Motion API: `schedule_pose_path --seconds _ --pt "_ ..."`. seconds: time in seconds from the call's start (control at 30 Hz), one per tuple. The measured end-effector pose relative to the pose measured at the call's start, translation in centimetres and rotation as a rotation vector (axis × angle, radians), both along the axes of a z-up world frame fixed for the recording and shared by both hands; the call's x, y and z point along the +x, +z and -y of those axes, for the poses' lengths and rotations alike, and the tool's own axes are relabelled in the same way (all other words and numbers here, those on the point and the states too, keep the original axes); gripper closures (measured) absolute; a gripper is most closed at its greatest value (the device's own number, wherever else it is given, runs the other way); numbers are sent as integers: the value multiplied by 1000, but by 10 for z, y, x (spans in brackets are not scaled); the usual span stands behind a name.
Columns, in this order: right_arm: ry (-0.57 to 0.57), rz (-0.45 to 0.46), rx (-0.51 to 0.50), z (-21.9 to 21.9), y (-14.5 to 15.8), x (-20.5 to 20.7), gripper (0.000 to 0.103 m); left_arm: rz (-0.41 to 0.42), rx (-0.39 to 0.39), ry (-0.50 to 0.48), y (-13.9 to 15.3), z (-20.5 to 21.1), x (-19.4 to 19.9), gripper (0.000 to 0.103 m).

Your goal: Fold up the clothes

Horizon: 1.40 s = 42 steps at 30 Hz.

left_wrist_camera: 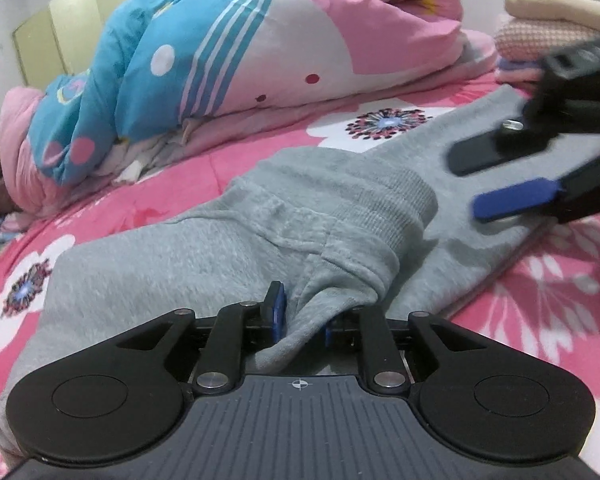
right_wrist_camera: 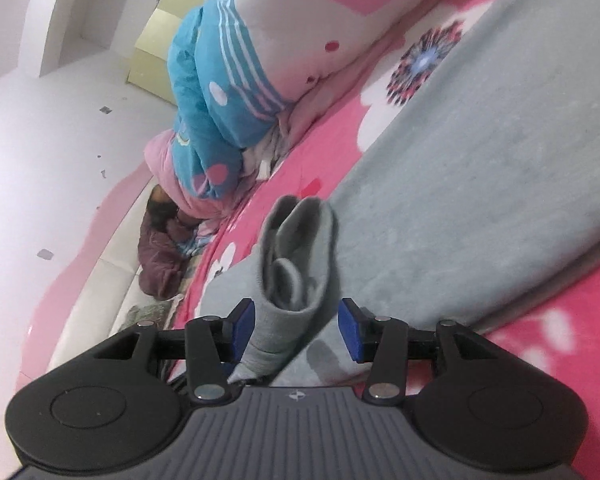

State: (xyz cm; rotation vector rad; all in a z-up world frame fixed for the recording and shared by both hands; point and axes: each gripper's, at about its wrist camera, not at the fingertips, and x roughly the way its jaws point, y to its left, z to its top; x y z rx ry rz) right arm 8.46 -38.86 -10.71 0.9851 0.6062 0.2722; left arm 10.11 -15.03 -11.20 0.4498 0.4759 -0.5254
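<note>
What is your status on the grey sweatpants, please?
Left gripper shut on grey sweatpants. Right gripper open around a bunched fold. Quilt beyond, nothing blocking.

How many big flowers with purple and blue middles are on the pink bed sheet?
2 in the left wrist view: one flower beyond the grey pants, below the rolled quilt, and one flower at the left edge beside the pants. Others may be hidden under the clothes.

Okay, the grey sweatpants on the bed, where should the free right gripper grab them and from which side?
Take the grey sweatpants by the flat, unfolded end near the right gripper, probably at its edge beside the pink floral bedspread. That stretch lies smooth, so one finger could slide under from the bedspread side. The left gripper already pinches the ribbed folded part, so avoid that bunched area.
</note>
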Motion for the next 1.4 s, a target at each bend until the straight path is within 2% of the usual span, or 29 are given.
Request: schedule_pose_path --seconds 0.1,0.23,0.37,0.5,0.53,0.57,0.63,0.77,0.87,0.93,1.03,1.2,1.27,1.4 --pt "10 -31 3 -4 1 19 52 -1 -9 -34 1 -4 -5 82" --pt "-15 -26 -68 0 18 46 52 -5 -20 -70 1 -14 -8 78" --pt "30 15 -163 -7 38 80 52 -15 -49 -78 6 -21 -11 77" --pt "135 15 -338 -44 41 89 55 -35 -106 -68 13 -35 -15 77" --pt "156 11 -360 -51 38 87 63 -41 -119 -63 13 -38 -15 77" --pt "175 8 -382 -58 35 85 75 -46 -132 -58 14 -42 -15 77" --pt "159 35 -441 -65 37 75 84 -50 -142 -48 15 -46 -14 76" --pt "145 128 -470 -74 61 46 91 -60 -156 -40 17 -51 -11 76" --pt "162 167 -422 -81 70 27 94 -84 -185 -38 20 -57 -9 76" --pt "162 135 -444 -84 60 27 94 -110 -212 -35 22 -61 -7 76" --pt "125 82 -358 -70 50 28 94 -154 -263 -33 30 -70 -5 76" --pt "114 44 -247 -61 39 28 96 -166 -348 -31 48 -80 -4 75" --pt "114 33 -206 -59 35 28 97 -156 -359 -28 53 -74 0 75" --pt "115 11 -123 -55 27 27 97 -153 -318 7 47 -51 17 75"
